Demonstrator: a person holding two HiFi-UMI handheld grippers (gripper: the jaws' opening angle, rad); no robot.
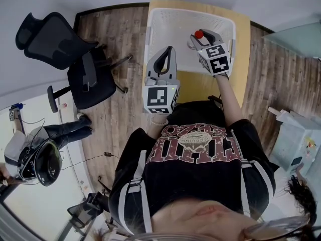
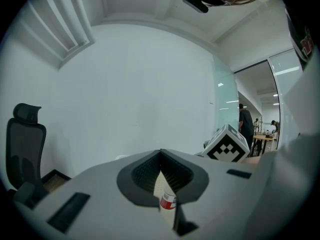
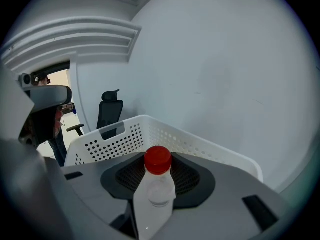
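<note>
Presently we hold the red-capped bottle (image 3: 156,194) upright, clenched in the right claw (image 1: 200,40), with the white basket (image 3: 125,134) just below and ahead; the left claw (image 1: 167,52), closed, hangs alongside. Lowering calls for clearing the rim.

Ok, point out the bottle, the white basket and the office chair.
bottle (image 3: 153,198): right gripper view, clear body under the red cap.
white basket (image 1: 173,33): head view, bare floor.
office chair (image 1: 94,86): head view, seat.

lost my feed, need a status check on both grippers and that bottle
Right gripper jaws shut on red-capped bottle, over white basket. Left gripper jaws shut on small cream item with red-and-white label. Nothing blocking the basket.
</note>
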